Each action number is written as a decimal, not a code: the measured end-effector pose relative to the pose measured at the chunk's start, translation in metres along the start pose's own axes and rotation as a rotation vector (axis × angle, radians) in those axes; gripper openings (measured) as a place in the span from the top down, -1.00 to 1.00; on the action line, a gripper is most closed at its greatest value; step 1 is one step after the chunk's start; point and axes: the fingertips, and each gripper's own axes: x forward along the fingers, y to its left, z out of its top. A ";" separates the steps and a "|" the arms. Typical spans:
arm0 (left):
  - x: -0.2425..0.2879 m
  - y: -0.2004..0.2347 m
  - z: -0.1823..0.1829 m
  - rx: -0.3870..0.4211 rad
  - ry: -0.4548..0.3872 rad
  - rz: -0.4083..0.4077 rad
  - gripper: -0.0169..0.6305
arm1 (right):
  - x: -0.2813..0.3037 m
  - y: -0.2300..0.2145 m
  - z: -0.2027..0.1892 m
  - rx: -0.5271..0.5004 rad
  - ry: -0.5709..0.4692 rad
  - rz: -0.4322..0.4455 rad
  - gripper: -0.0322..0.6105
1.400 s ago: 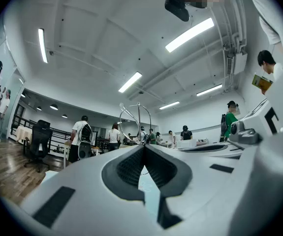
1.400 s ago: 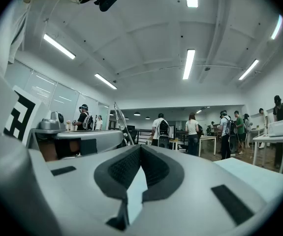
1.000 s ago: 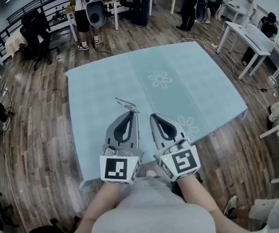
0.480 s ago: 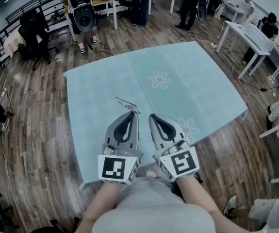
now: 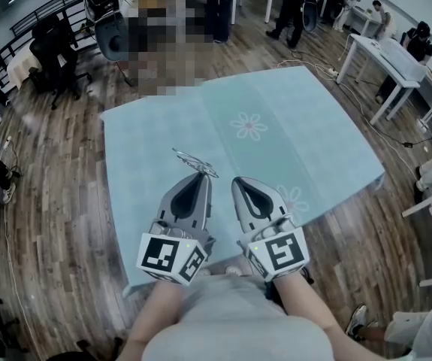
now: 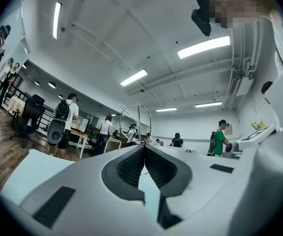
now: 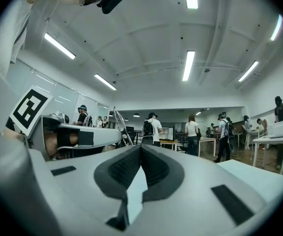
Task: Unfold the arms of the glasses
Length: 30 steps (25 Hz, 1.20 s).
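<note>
thin silver wire-rimmed glasses [image 5: 195, 164] [image 6: 138, 122]: pinched at the left gripper [image 5: 203, 176] [image 6: 143, 145] tip, sticking out toward 12 o'clock, above the pale blue cloth-covered table [image 5: 313, 126]
left gripper: jaws clamped on the frame
right gripper [image 5: 238, 179] [image 7: 140, 146]: at 3 o'clock of the left, jaws closed, empty

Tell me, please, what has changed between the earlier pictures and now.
The left tool has rolled about its own length, so its marker cube now shows two faces. The glasses clamped at its tip tilted with it. Nothing was newly taken hold of or let go. The right tool stayed shut and empty beside it, and both are still over the blue tablecloth.
</note>
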 end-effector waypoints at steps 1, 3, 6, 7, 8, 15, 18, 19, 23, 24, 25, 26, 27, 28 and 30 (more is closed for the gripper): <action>0.000 0.000 0.000 -0.008 0.002 -0.008 0.91 | 0.001 0.000 0.000 0.000 -0.001 0.001 0.88; 0.001 0.000 -0.001 -0.027 0.004 -0.025 0.91 | 0.003 0.002 -0.001 0.000 -0.002 0.005 0.88; 0.001 0.000 -0.003 -0.068 0.012 -0.042 0.91 | 0.002 0.002 -0.002 0.001 -0.002 0.006 0.88; 0.001 0.001 -0.005 -0.086 0.017 -0.045 0.91 | 0.002 0.001 -0.003 0.003 -0.002 0.006 0.88; 0.001 0.001 -0.007 -0.106 0.022 -0.048 0.91 | 0.001 0.001 -0.005 0.004 -0.001 0.005 0.88; -0.003 0.005 -0.010 -0.292 0.038 -0.093 0.91 | 0.000 0.001 -0.005 0.008 0.003 0.001 0.88; -0.006 0.008 -0.011 -0.412 0.039 -0.112 0.91 | -0.001 0.005 -0.005 0.004 0.010 0.005 0.88; -0.007 0.009 -0.012 -0.440 0.038 -0.115 0.91 | -0.001 0.005 -0.005 0.002 0.011 0.005 0.88; -0.007 0.009 -0.017 -0.515 0.040 -0.120 0.91 | -0.004 0.002 -0.007 0.001 0.015 0.004 0.88; -0.007 0.010 -0.017 -0.537 0.039 -0.122 0.91 | -0.003 0.002 -0.007 0.001 0.016 0.004 0.88; -0.006 0.011 -0.017 -0.559 0.037 -0.125 0.91 | -0.003 0.002 -0.007 0.001 0.016 0.005 0.88; -0.007 0.013 -0.017 -0.580 0.036 -0.127 0.91 | -0.002 0.002 -0.007 0.001 0.017 0.006 0.88; -0.007 0.014 -0.017 -0.601 0.036 -0.131 0.91 | -0.001 0.003 -0.007 0.000 0.019 0.007 0.88; -0.007 0.016 -0.017 -0.623 0.038 -0.137 0.91 | 0.000 0.004 -0.007 -0.001 0.021 0.007 0.88; -0.007 0.016 -0.017 -0.669 0.044 -0.151 0.92 | 0.000 0.005 -0.008 -0.003 0.027 0.005 0.88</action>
